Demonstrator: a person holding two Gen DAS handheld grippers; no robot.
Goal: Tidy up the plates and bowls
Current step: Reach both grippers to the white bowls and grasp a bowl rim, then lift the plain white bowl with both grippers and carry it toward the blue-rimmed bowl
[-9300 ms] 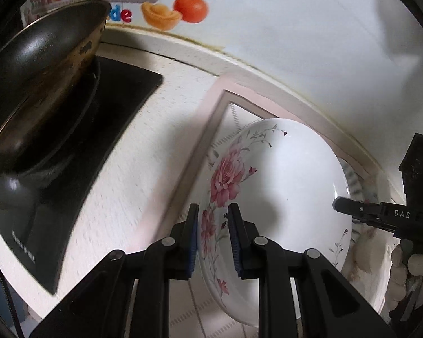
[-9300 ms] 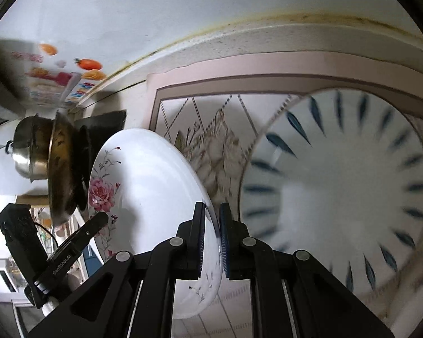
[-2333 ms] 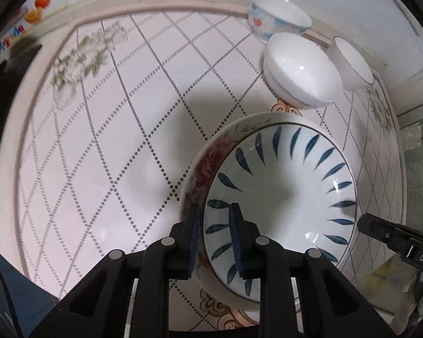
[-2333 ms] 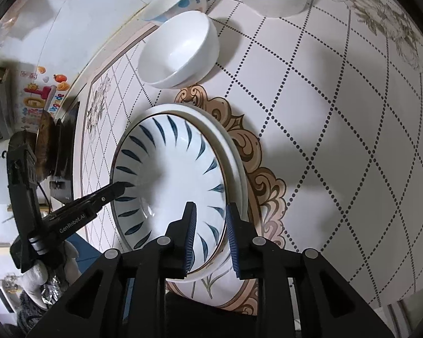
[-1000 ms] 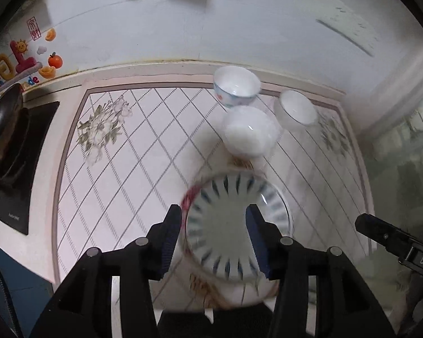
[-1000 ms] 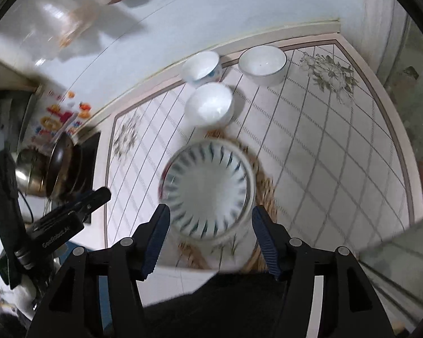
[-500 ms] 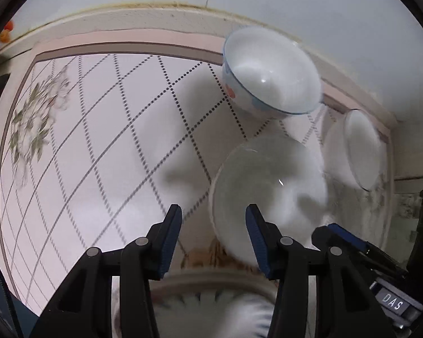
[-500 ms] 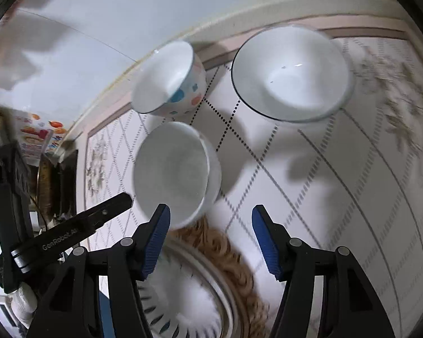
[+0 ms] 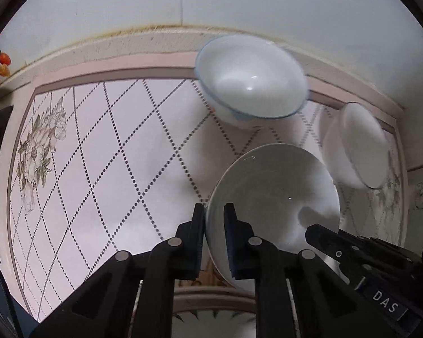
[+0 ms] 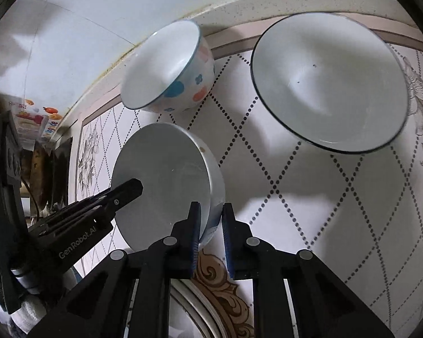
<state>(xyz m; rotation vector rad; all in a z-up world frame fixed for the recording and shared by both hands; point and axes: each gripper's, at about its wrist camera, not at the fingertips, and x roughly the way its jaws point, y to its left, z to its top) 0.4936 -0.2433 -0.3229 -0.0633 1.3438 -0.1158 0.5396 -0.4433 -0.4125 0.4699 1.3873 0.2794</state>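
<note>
A: What covers most of the scene?

B: A tiled counter [image 9: 104, 152] with a dotted diamond pattern, running back to a pale wall [image 9: 183, 0].

A: And the dishes?

B: Three bowls. A plain white bowl [image 9: 273, 205] sits nearest, tilted. A dark-rimmed bowl [image 10: 330, 81] is well behind it to the right, and a smaller spotted bowl [image 10: 166, 67] is by the wall.

A: Where are the claws?

B: Both straddle the plain bowl's rim. The left gripper [image 9: 213, 217] has one finger inside and one outside the near-left edge, and appears clamped on it. The right gripper [image 10: 210, 217] straddles the opposite edge, with a sliver of gap on its outer finger; whether it grips, I cannot tell.

A: Differences between views?

B: Only the right wrist view shows the blue and orange spots. Only the left shows the striped plate [image 9: 211, 324] just below.
</note>
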